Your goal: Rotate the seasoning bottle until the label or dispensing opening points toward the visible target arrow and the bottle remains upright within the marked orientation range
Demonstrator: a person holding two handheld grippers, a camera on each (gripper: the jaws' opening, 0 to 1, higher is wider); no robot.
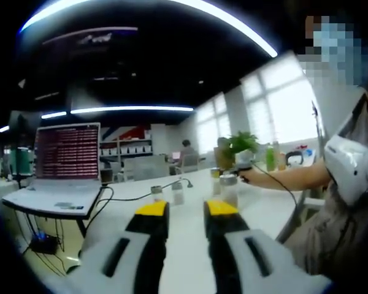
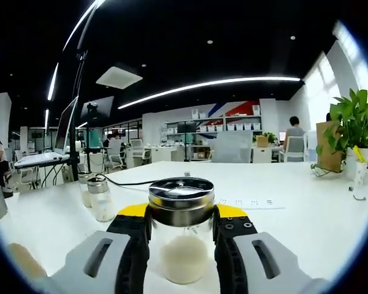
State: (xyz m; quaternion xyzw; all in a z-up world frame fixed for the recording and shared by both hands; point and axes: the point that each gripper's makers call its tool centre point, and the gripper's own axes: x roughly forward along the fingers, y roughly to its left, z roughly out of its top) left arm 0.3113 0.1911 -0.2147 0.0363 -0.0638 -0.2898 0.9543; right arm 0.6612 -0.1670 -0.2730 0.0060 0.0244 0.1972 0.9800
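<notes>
A glass seasoning bottle [image 2: 181,245] with a shiny metal lid and white grains inside stands upright on the white table [image 2: 306,220]. My right gripper [image 2: 181,211] is shut on it, one yellow-tipped jaw against each side. In the left gripper view the same bottle [image 1: 229,188] stands on the table in front of the person's outstretched hand holding the right gripper [image 1: 245,168]. My left gripper [image 1: 187,209] hovers over the near table, open, with nothing between its jaws.
Two small shakers [image 2: 101,199] [image 2: 84,187] stand left of the held bottle and show again as shakers [image 1: 156,193] [image 1: 177,191]. An open laptop [image 1: 64,156] with a black cable sits at the left. A potted plant [image 2: 354,125] stands at the right. A printed sheet [image 2: 251,202] lies behind the bottle.
</notes>
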